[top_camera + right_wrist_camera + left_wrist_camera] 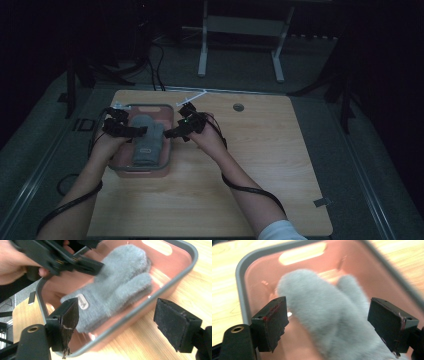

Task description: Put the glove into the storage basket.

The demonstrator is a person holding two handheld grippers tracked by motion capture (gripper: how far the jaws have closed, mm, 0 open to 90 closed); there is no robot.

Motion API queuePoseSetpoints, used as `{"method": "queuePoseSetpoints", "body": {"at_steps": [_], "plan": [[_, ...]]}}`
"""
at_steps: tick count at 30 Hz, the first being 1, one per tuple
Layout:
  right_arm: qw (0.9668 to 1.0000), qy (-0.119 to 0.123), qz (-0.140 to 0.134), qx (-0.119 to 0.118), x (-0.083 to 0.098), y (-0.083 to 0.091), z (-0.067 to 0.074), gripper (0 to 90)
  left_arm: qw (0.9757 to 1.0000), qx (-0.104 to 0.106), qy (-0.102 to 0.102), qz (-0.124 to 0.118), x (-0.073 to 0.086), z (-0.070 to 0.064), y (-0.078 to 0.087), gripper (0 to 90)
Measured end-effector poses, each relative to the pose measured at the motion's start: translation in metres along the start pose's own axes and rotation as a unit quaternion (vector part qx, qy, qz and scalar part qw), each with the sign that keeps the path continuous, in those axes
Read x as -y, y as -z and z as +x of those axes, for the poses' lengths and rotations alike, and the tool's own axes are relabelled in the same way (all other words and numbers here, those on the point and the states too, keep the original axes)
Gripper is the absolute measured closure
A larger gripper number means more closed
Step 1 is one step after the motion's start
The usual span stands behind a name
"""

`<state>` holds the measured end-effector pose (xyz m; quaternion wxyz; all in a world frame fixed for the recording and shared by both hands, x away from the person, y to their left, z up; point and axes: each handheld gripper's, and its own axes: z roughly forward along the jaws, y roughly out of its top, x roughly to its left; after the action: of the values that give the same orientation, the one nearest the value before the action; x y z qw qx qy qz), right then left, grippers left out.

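A grey fuzzy mitten [146, 142] lies flat in a pink tray with a grey rim [169, 150] on the left part of the wooden table. A second mitten seems to lie under it. A small pale label [82, 301] sits near its cuff. My left gripper [142, 131] hangs just above the mitten [312, 290], jaws wide apart, nothing gripped [327, 315]. My right gripper [170, 132] is at the tray's right rim [193, 253], open, with the mitten [120, 280] beyond its jaws [117, 315]. The left gripper [75, 262] also appears at the top left of the right gripper view.
The wooden table [260, 160] stretches bare to the right of the tray, with a round grommet [238, 107] near its far edge. Black cables trail from both grippers along the forearms. A white desk frame [240, 30] stands on the floor behind the table.
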<state>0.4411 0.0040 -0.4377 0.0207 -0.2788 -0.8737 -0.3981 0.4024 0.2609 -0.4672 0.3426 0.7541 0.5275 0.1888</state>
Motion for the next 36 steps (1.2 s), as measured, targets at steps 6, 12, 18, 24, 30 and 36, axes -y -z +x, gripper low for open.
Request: {"method": "queuePoseSetpoints", "body": {"at_steps": [6, 12, 18, 24, 30, 36], "plan": [[0.9999, 0.008, 0.001, 0.011, 0.014, 0.010, -0.005, 19.8, 0.9985, 0.037, -0.032, -0.026, 0.005, -0.026, 0.023, 16.8], [0.9995, 0.028, -0.002, 0.016, 0.030, 0.022, -0.005, 19.3, 0.9944, 0.070, -0.066, -0.043, 0.013, -0.058, 0.034, 16.8], [0.9992, 0.036, -0.005, 0.018, 0.043, 0.036, -0.004, 19.2, 0.9893, 0.099, -0.086, -0.063, 0.015, -0.085, 0.043, 16.8], [0.9987, 0.047, -0.011, 0.014, 0.057, 0.049, -0.001, 18.9, 0.9812, 0.140, -0.113, -0.069, 0.022, -0.119, 0.048, 16.8], [0.9983, 0.056, -0.015, 0.012, 0.074, 0.059, 0.003, 18.7, 0.9730, 0.177, -0.131, -0.068, 0.032, -0.146, 0.047, 16.8], [0.9986, 0.052, -0.010, 0.008, 0.095, 0.061, 0.002, 18.7, 0.9675, 0.201, -0.140, -0.063, 0.043, -0.163, 0.043, 16.8]]}}
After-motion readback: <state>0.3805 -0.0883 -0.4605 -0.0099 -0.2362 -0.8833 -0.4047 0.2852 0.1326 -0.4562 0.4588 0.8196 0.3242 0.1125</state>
